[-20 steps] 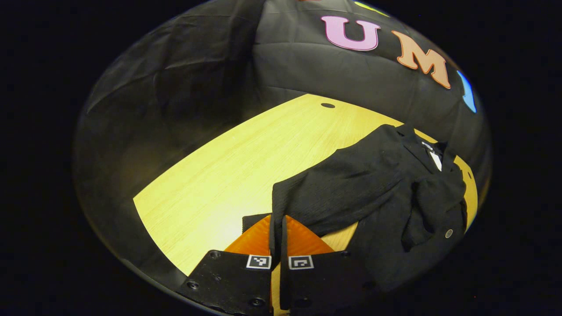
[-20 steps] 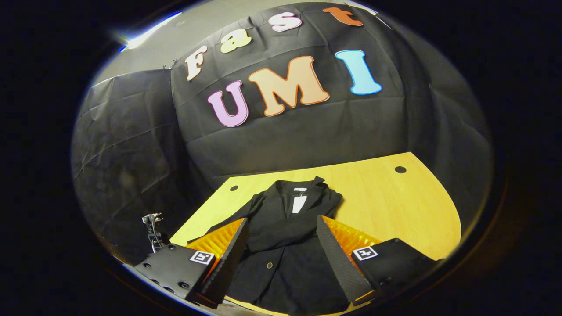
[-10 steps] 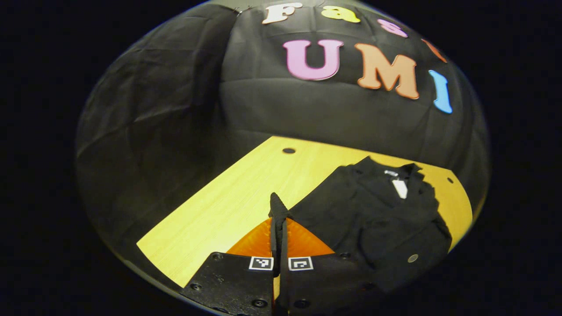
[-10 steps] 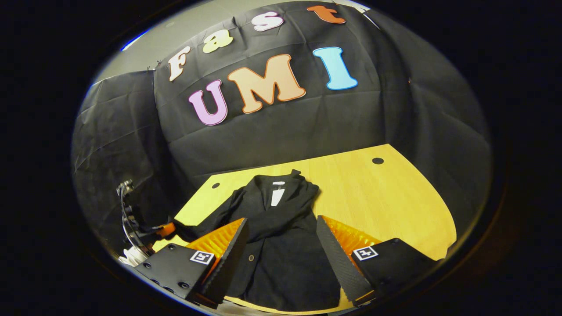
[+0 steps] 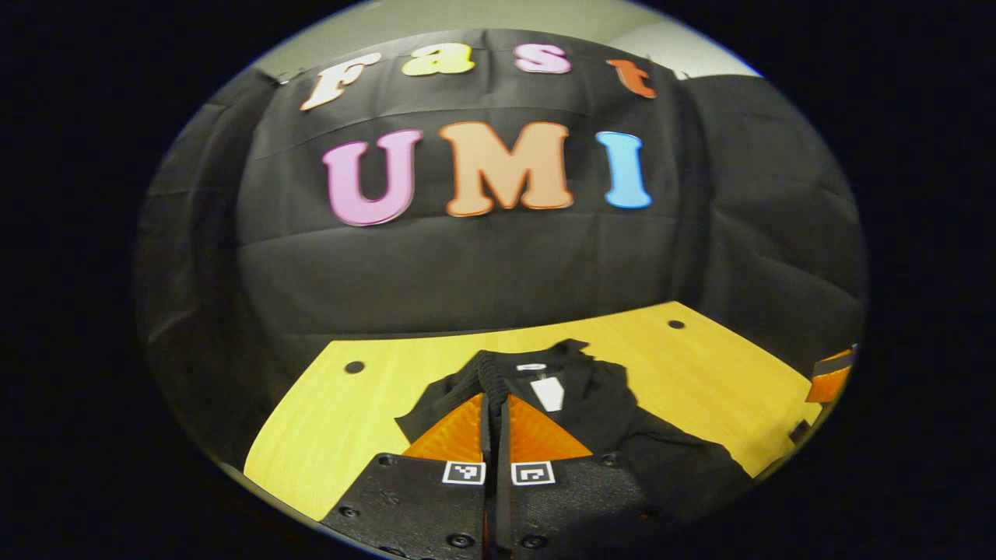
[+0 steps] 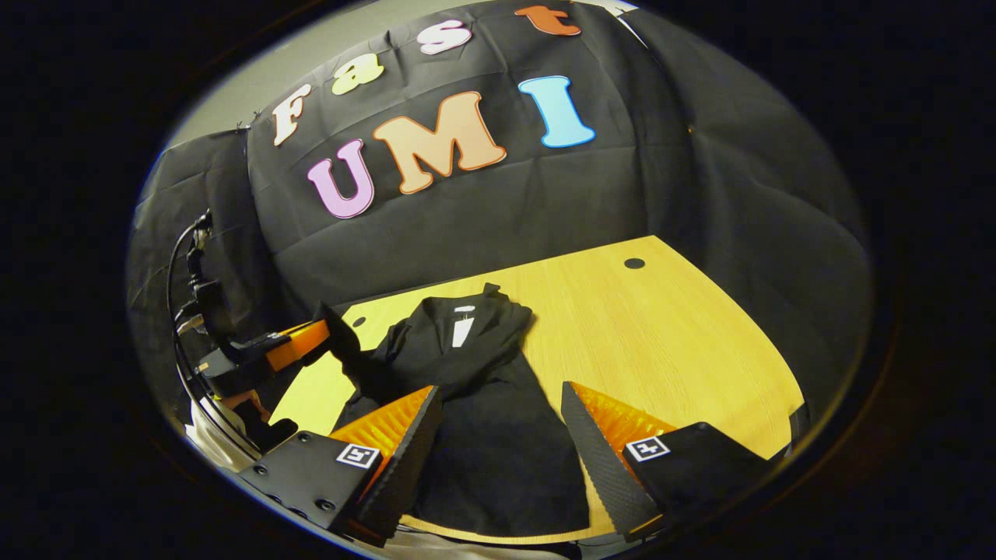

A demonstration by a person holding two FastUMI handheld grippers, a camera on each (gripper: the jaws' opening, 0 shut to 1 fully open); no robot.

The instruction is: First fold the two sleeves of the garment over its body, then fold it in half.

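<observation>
A black jacket (image 6: pixel 475 365) lies on the yellow wooden table (image 6: pixel 669 342), collar toward the wall, with a white tag at the neck. Its right sleeve lies folded across the chest. My left gripper (image 5: pixel 494 398) is shut on the end of the left sleeve (image 5: pixel 489 372), held up in front of the collar. In the right gripper view, the left gripper (image 6: pixel 299 342) hangs above the table's left edge with the sleeve end (image 6: pixel 336 330) pinched and lifted. My right gripper (image 6: pixel 498 432) stands open over the jacket's lower body, with nothing between its fingers.
Round cable holes (image 6: pixel 634 264) sit near the table's far corners. The black cloth wall closes the back and sides. Bare tabletop (image 5: pixel 700 373) lies to the right of the jacket. The right gripper (image 5: pixel 829 377) shows at the table's right end in the left gripper view.
My left gripper has swung round with the sleeve end, lifting it from the table's left side toward the jacket's collar. The right gripper has drifted right, still open.
</observation>
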